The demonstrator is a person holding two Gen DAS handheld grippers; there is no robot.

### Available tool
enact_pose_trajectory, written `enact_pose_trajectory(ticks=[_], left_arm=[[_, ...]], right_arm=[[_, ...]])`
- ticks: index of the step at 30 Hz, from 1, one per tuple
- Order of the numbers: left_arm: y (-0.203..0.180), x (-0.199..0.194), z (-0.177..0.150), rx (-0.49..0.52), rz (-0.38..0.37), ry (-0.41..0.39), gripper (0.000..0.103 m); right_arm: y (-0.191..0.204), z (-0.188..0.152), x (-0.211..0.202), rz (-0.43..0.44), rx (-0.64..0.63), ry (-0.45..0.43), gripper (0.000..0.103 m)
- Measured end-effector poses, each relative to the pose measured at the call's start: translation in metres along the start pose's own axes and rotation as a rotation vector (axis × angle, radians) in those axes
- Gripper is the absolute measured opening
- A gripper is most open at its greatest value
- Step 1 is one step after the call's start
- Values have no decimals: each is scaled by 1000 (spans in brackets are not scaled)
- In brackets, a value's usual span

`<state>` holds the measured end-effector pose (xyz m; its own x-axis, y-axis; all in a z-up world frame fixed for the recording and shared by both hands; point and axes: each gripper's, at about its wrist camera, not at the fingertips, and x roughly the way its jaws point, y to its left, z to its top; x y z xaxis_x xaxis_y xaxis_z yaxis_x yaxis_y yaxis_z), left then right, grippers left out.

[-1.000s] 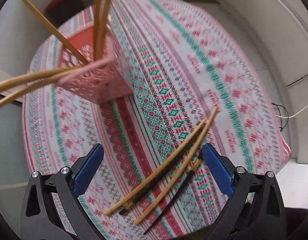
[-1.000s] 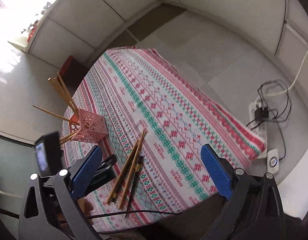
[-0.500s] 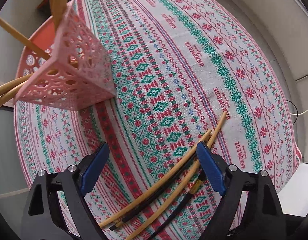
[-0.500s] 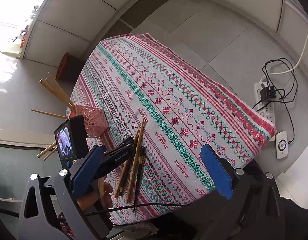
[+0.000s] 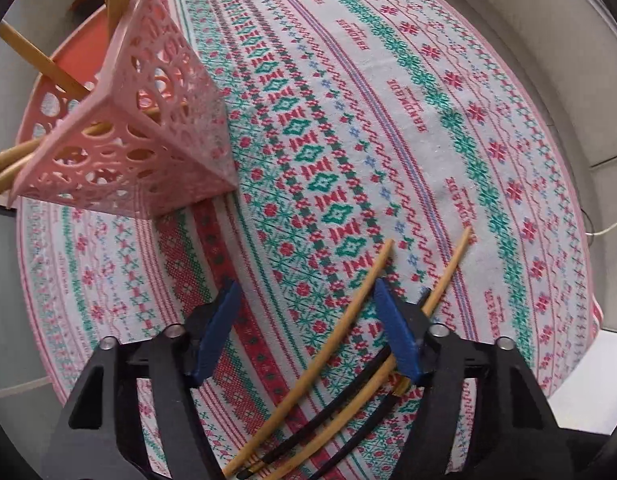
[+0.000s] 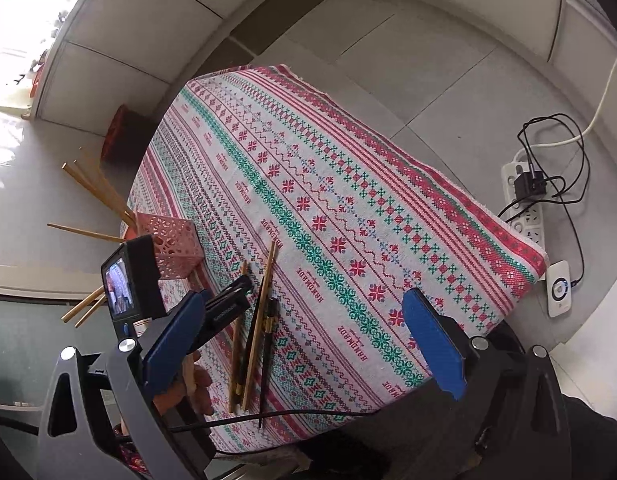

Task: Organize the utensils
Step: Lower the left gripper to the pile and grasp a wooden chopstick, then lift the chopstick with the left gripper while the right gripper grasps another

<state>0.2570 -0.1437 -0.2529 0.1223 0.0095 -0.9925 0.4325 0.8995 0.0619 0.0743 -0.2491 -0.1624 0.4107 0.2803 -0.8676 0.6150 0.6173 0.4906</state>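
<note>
The left gripper (image 5: 306,330) hangs low over the loose chopsticks (image 5: 348,308) on the patterned tablecloth (image 5: 428,128), its blue pads spread apart with nothing between them but one light stick crossing the gap. Taking the pink holder (image 5: 148,136) as the landmark, the loose sticks lie well apart from it toward the near edge of the cloth, in a fanned bundle of pale and black ones, some crossing under the gripper's right-hand pad. The holder already carries several pale chopsticks (image 5: 44,64) leaning out over its rim. The right gripper (image 6: 304,344) is held farther from the holder, above the near corner of the table, also wide open and empty. The main risk looks to be a poor pick: closing here could pinch one stick near its tip, so it pivots or slips, or catch two at once and scatter the rest toward the cloth edge. A later risk is nudging the light holder, or the leaning sticks, when delivering.
</note>
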Motion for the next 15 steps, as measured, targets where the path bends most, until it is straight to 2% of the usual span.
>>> enact_pose_trajectory(ticks=[1, 3, 7, 8, 15], left_arm=[[2, 0, 0, 6, -18, 0, 52], [3, 0, -2, 18, -50, -5, 35], [4, 0, -9, 10, -97, -24, 20], [2, 1, -14, 15, -97, -30, 10], [11, -14, -46, 5, -67, -120, 6]], right_arm=[[0, 0, 2, -10, -2, -2, 96], [0, 2, 8, -30, 1, -1, 96], [4, 7, 27, -67, 6, 9, 96], [6, 8, 35, -79, 3, 13, 96], [15, 18, 73, -101, 9, 22, 94]])
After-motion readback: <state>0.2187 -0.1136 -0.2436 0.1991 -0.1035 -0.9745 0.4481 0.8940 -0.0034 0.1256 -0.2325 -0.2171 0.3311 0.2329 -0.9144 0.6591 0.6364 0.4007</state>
